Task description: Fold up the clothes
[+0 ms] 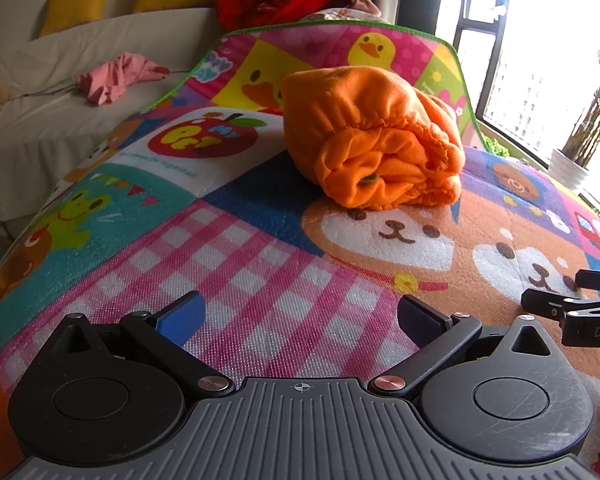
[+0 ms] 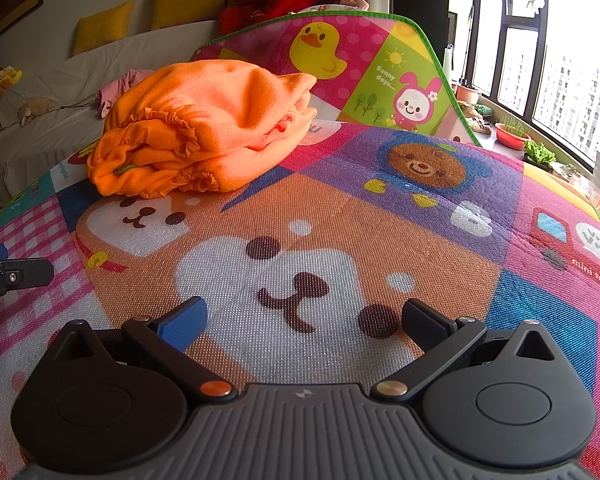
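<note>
The garment (image 1: 374, 136) sits bundled on the mat (image 1: 236, 256), so I'd judge this fold is as good as done and the hands are between pieces. Both tools are low over the near part of the mat, side by side and well apart from the cloth. The left gripper (image 1: 300, 316) has its fingers spread with nothing between them, and the right gripper (image 2: 304, 316) is the same, empty over a printed bear face. If more is to be folded, the next move probably means fetching another item, perhaps the pink piece (image 1: 116, 76) lying on the sofa (image 1: 40, 136) far left.

The garment is bright orange fleece, folded over into a thick, lumpy roll rather than a flat stack. A gathered elastic hem shows at its near end, with loose layers tucked inside. It rests toward the far middle of the mat, just past a bear print
</note>
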{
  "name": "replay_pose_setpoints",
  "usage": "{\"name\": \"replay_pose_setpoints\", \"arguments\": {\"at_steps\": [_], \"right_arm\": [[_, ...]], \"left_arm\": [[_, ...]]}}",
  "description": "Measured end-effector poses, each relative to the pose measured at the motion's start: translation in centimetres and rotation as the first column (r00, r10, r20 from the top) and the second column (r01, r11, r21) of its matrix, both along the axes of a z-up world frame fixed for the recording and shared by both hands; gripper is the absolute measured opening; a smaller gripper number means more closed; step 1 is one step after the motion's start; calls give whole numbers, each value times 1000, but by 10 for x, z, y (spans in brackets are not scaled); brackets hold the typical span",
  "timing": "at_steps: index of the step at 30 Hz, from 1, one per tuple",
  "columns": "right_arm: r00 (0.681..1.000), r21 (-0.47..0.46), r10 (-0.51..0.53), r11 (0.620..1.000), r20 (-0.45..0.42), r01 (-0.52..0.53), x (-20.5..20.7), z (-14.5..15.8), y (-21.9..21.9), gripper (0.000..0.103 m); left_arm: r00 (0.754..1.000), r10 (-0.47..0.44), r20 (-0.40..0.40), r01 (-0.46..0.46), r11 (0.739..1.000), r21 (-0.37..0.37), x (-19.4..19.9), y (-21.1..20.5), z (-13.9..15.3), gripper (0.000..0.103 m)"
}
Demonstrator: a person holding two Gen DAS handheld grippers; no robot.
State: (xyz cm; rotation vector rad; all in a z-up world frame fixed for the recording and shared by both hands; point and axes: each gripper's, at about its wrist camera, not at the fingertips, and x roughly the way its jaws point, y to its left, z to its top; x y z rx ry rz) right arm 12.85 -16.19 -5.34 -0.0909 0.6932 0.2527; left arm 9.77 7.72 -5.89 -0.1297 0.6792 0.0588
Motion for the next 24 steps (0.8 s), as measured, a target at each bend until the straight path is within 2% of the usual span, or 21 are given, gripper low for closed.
{"name": "replay_pose_setpoints", "arguments": {"at_steps": [24], "right_arm": [[1000,0,1,1000,2,-1,-1,0,-1,103]], "left_arm": [[1000,3,-7,-3,1000,18,1,-2,0,103]]}}
